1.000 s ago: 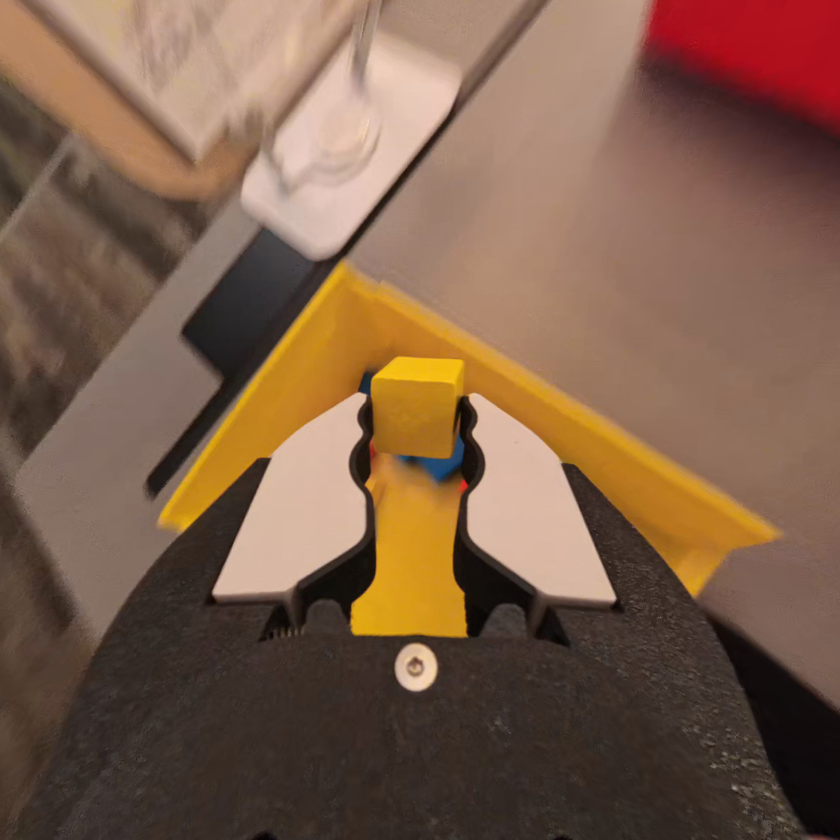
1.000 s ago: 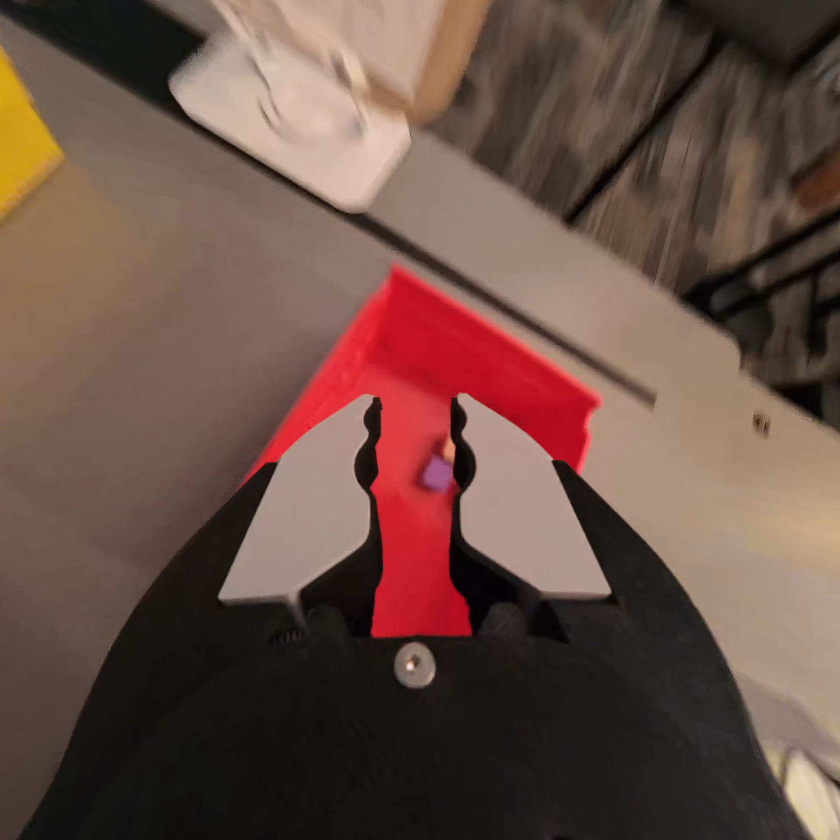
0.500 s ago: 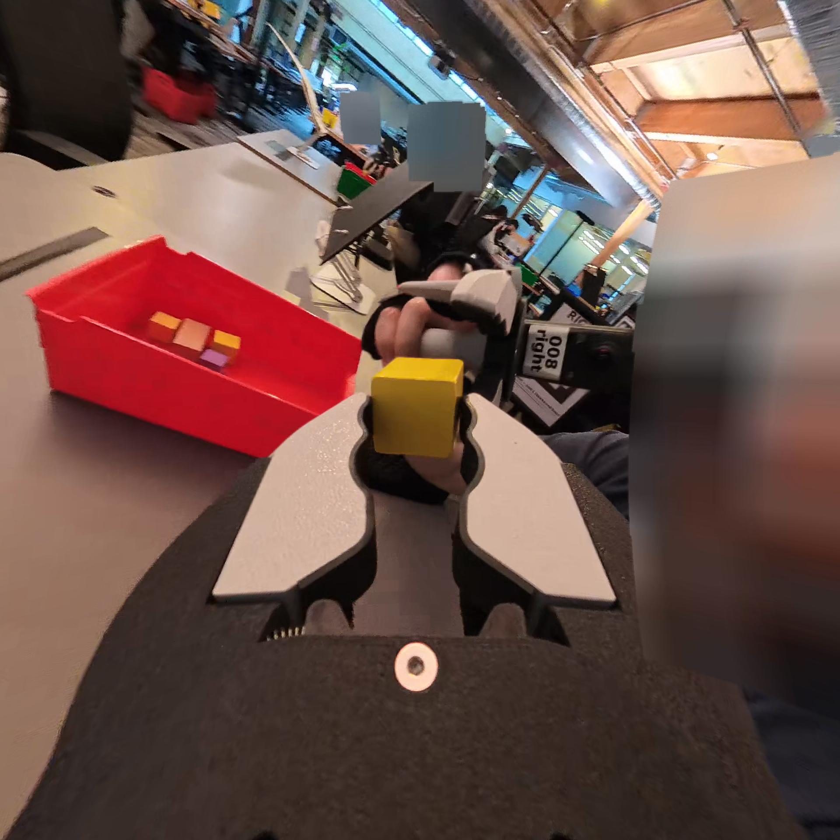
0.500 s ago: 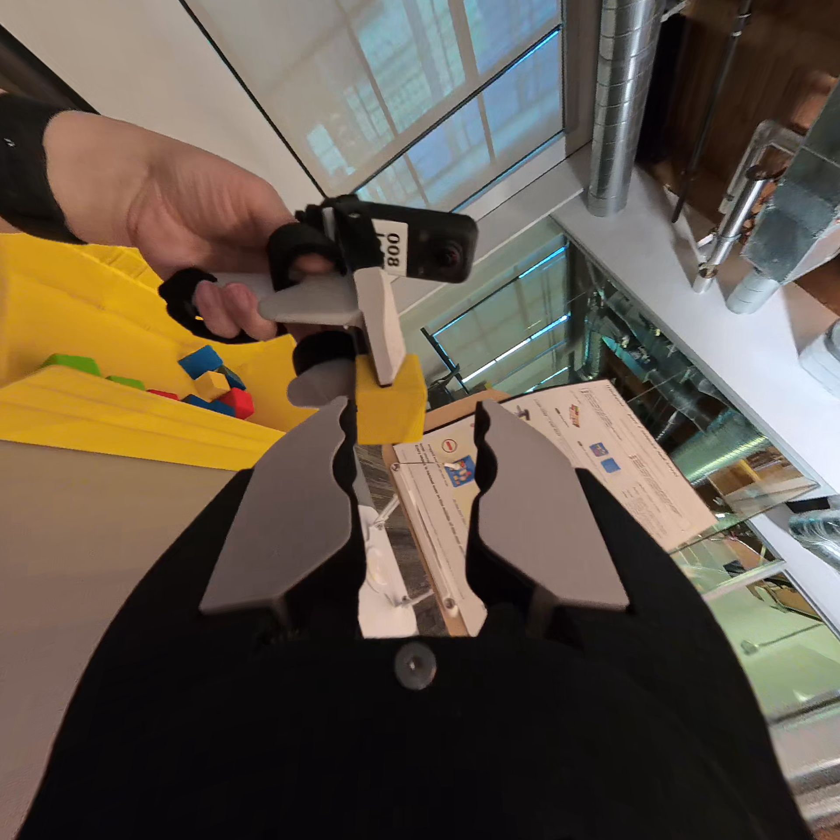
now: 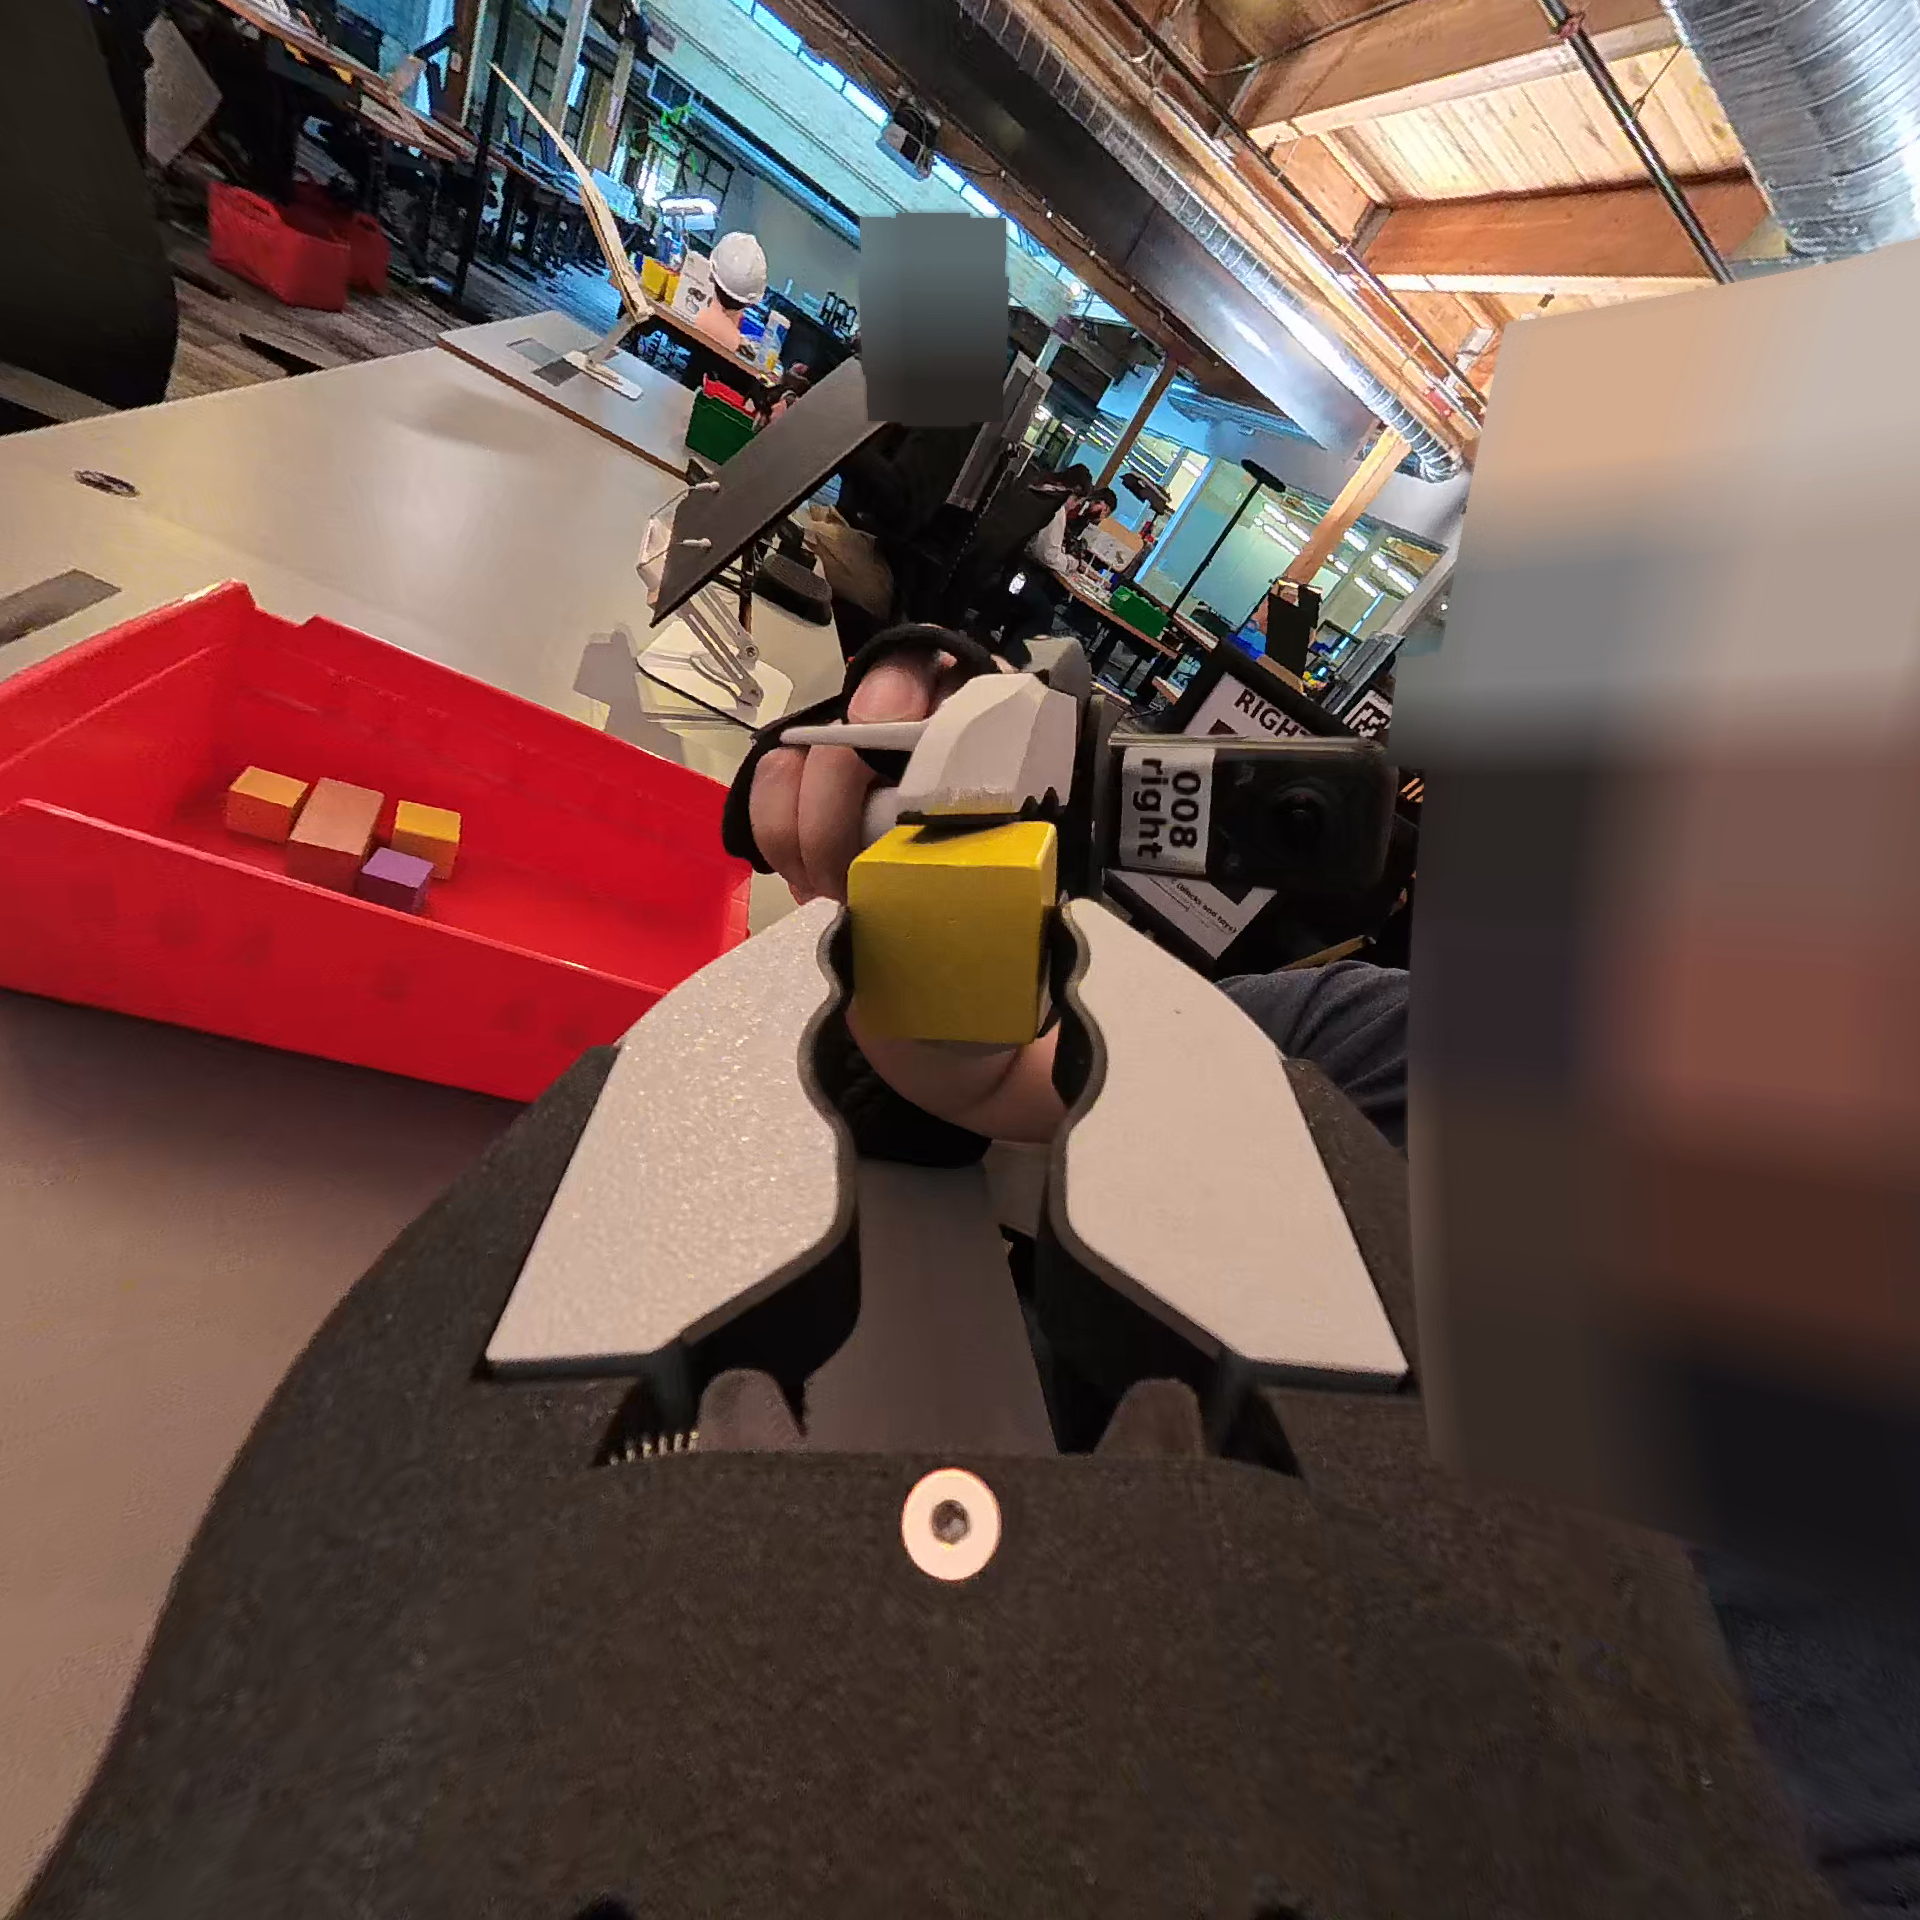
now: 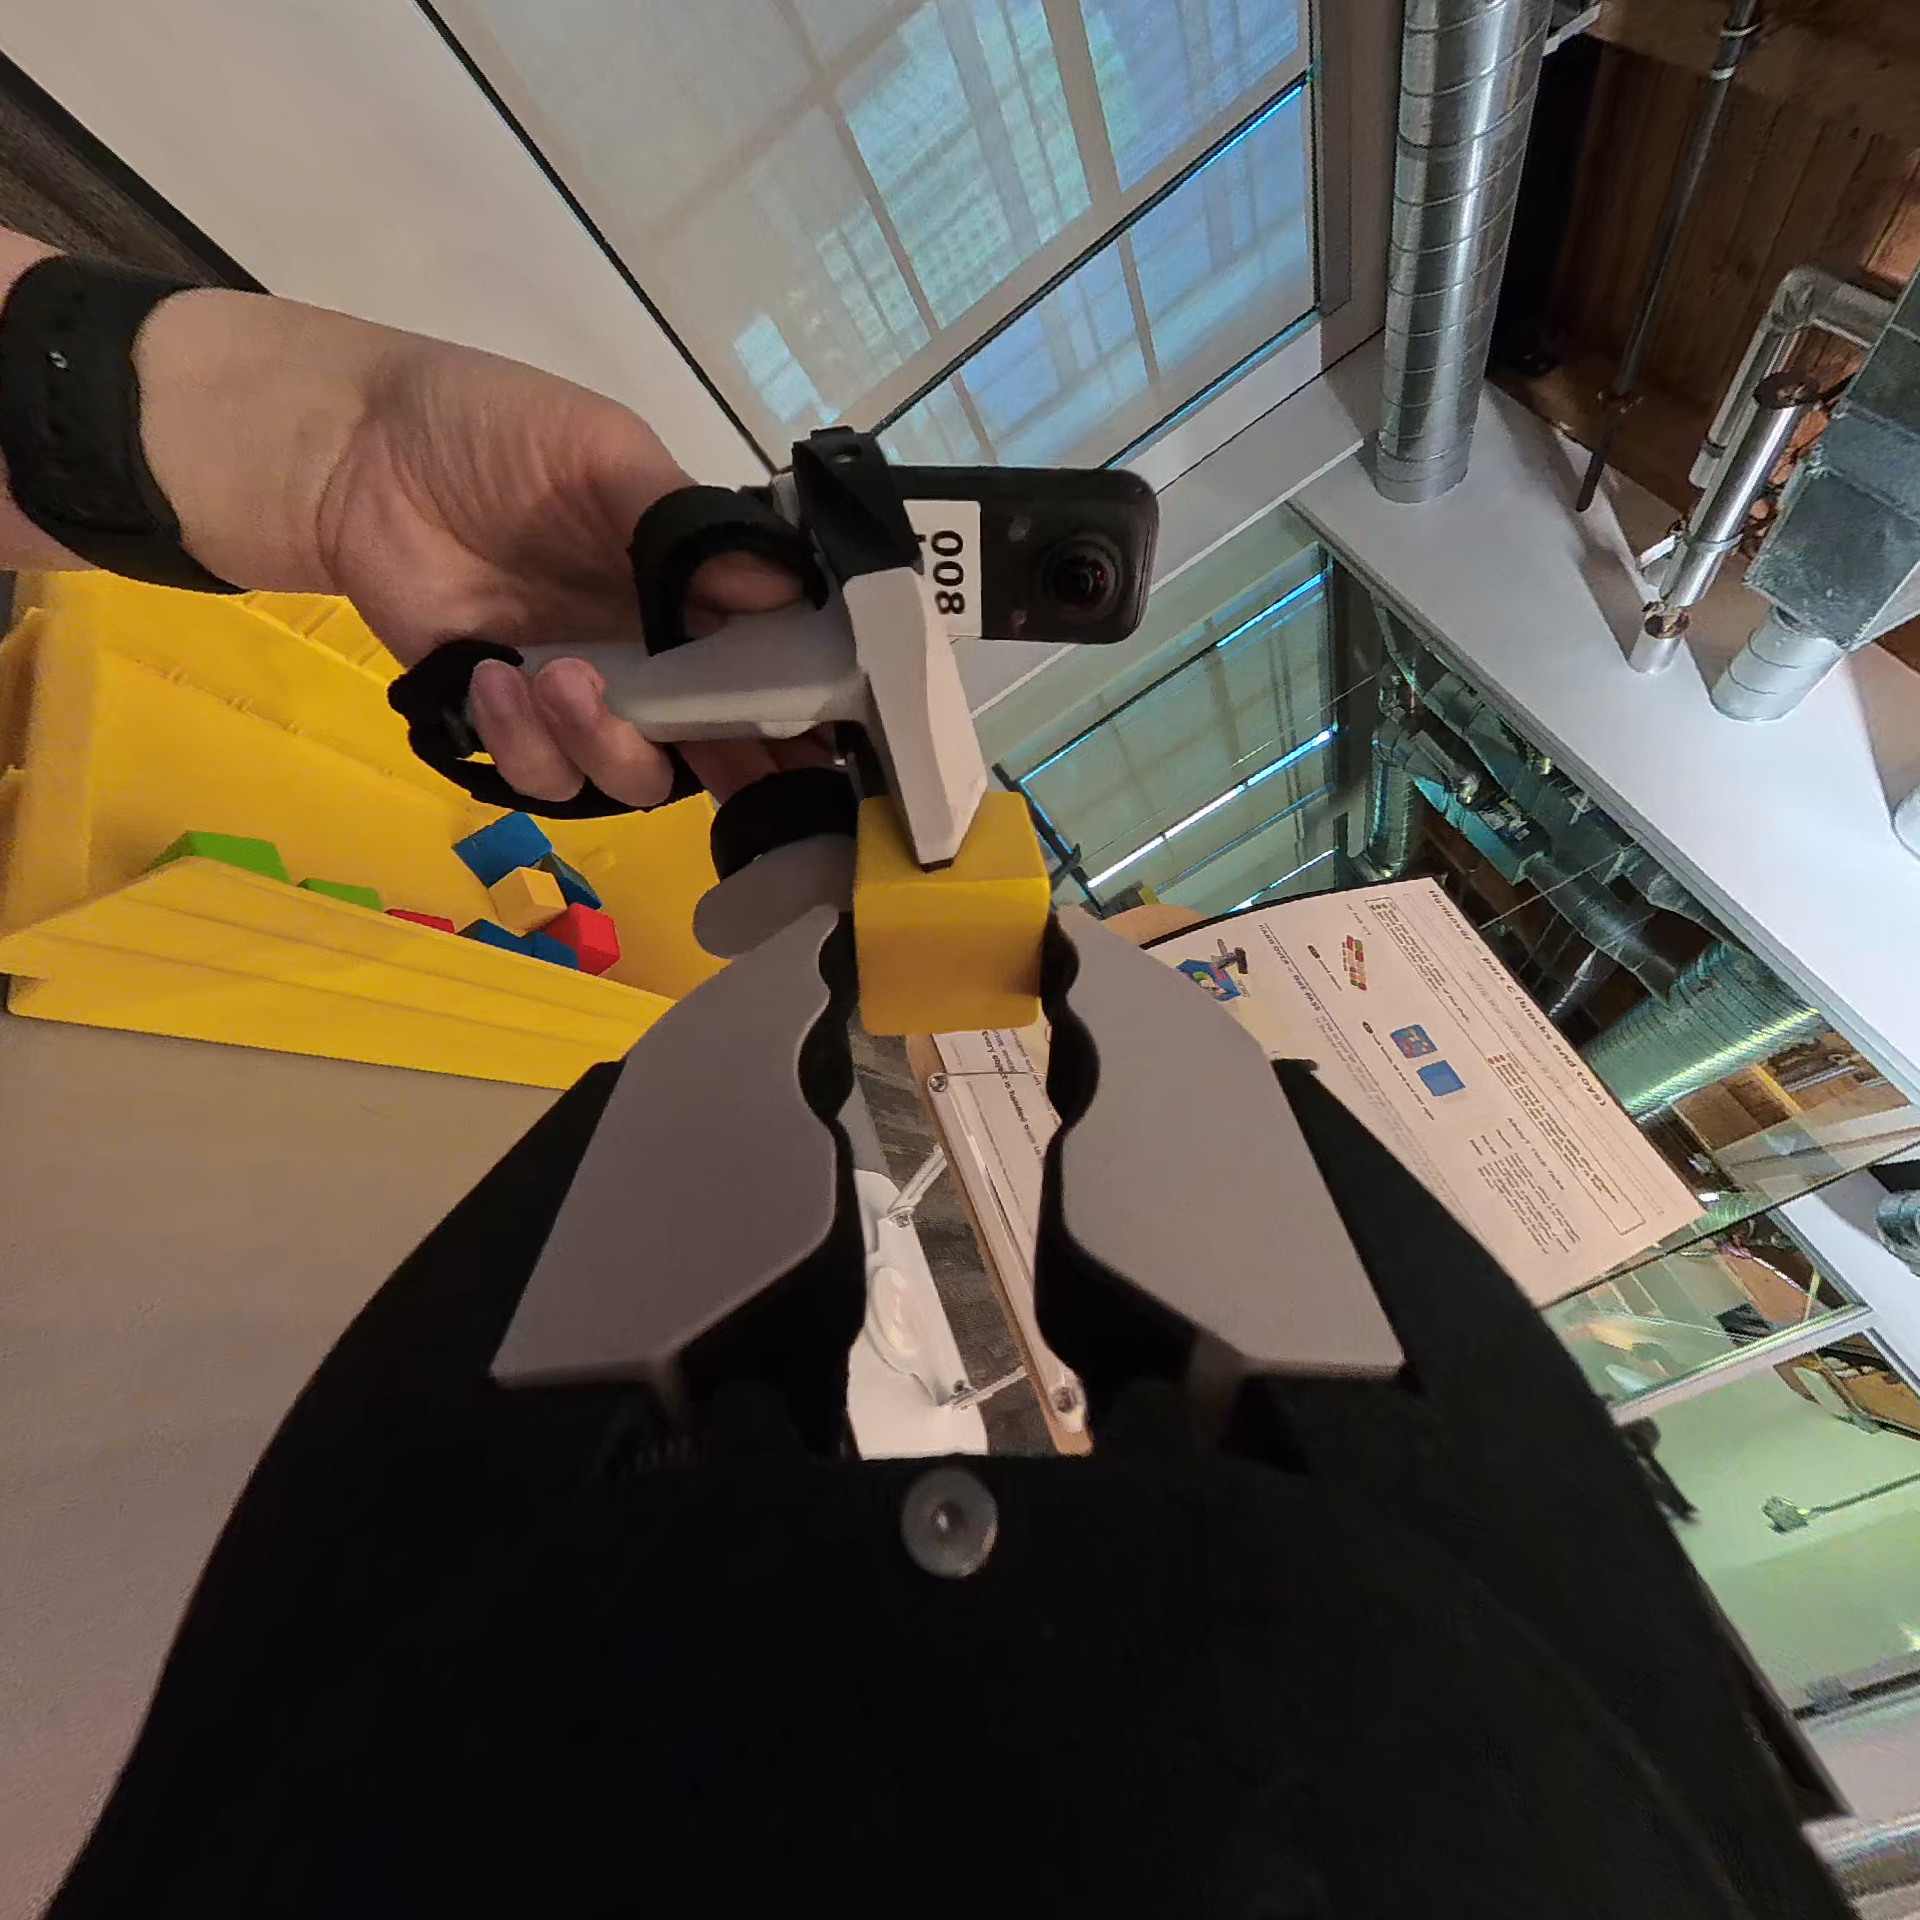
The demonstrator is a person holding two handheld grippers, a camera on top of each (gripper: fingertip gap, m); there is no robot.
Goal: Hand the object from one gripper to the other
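Grey tabletop [image 5: 260, 1195] fills the lower left of the left wrist view, with an open workshop of wooden beams and ducting behind. On it sits a red bin [image 5: 582, 935] holding four small blocks [image 5: 343, 836], orange, tan and purple, clustered together. Beyond the bin a dark board on a white stand [image 5: 748, 530] leans over the table. The left gripper [image 5: 951, 940] has its jaws closed on a yellow cube [image 5: 951, 940], held at the fingertips above the table. The right gripper [image 5: 966, 821] reaches in from the far side, one of its fingers [image 5: 987, 743] lying on the cube's top face, with the hand [image 5: 831, 800] that holds it just behind. A large blurred patch covers the right edge.

From the right wrist view, windows and silver ducts fill the background, and a printed sheet on a tilted clipboard [image 6: 1455, 1081] lies behind the fingers. The right gripper [image 6: 945, 956] has its jaws shut against the sides of the yellow cube [image 6: 951, 951]. The left gripper [image 6: 904, 842] pinches the same cube from above and below, gripped by a hand [image 6: 436, 540]. To the left a yellow bin [image 6: 260, 966] holds a pile of blue, red, green and yellow blocks [image 6: 540, 904].
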